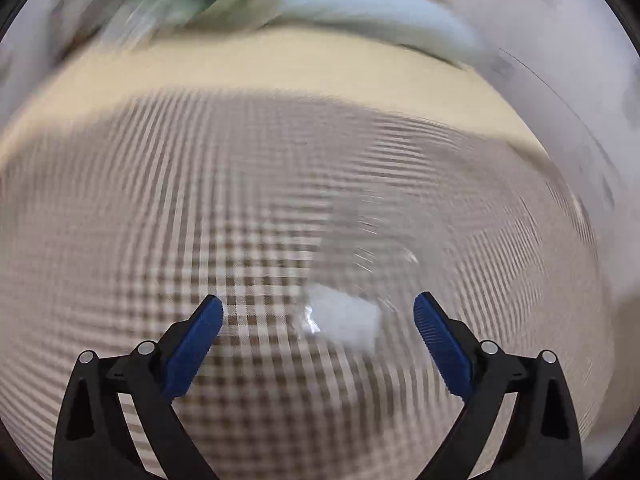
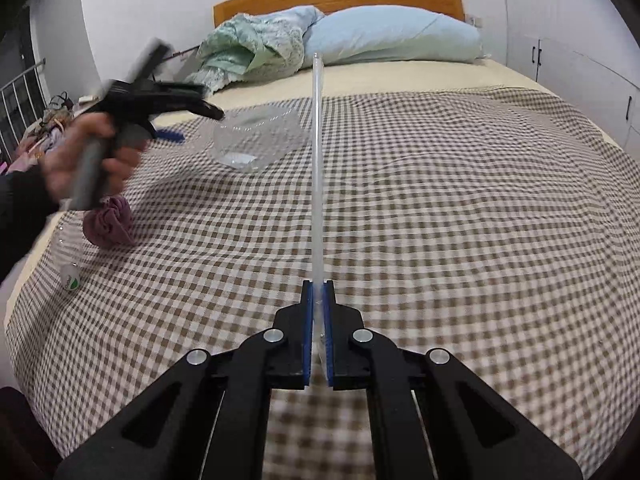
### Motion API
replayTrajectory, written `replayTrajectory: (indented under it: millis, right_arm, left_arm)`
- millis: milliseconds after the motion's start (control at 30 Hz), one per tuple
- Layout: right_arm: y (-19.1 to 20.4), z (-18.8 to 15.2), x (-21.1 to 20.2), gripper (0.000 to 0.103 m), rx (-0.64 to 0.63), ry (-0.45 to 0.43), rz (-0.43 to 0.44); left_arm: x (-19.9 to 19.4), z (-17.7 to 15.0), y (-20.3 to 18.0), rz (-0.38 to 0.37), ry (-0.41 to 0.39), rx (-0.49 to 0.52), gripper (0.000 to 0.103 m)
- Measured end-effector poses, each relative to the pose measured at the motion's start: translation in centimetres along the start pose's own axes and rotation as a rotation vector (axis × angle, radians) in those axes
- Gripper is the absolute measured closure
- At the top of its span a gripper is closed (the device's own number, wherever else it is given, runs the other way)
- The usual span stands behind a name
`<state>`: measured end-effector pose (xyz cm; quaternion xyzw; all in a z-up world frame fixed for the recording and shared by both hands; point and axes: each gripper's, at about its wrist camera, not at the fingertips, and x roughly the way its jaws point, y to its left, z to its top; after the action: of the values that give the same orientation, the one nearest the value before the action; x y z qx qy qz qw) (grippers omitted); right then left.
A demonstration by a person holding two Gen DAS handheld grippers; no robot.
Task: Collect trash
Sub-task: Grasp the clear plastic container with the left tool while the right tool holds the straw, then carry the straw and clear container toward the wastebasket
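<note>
Right wrist view: right gripper (image 2: 318, 292) clamped on thin clear plastic strip (image 2: 317, 168), seen edge-on, probably flat sheet or lid. Left gripper (image 2: 182, 124) near clear plastic container (image 2: 256, 140) on checked bedspread (image 2: 460, 208). Left wrist view blurred: jaws wide apart, empty; container (image 1: 360, 280) ahead between blue pads (image 1: 196, 344), white scrap (image 1: 344, 320) inside. Advice: slow hand, straddle rim, close gently since thin wall crushes. Maroon cloth bundle (image 2: 110, 222) and small white-green item (image 2: 70, 278) remain, bed's left edge.

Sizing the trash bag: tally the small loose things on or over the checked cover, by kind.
Clear plastic: 2, cup and strip
Cloth: 1, purple bundle
Packets: 1, white-green packet
Total: 4
</note>
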<state>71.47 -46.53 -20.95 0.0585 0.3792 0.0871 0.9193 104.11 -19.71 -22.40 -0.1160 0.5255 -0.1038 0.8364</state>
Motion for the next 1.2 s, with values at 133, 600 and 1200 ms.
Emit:
replayTrajectory:
  millis: [133, 600, 1200]
  right_arm:
    - [-1.7, -1.1, -1.2, 0.098, 0.024, -0.011, 0.004]
    - [-3.5, -2.9, -5.2, 0.098, 0.101, -0.024, -0.046]
    - [-10.9, -23.2, -27.6, 0.098, 0.499, 0.079, -0.343]
  left_arm:
    - [3.0, 0.6, 2.1, -0.133, 0.054, -0.221, 0.009]
    - [-3.2, -6.0, -6.1, -0.217, -0.12, -0.034, 0.04]
    - [-25.7, -32.0, -16.8, -0.432, -0.091, 0.395, 0.04]
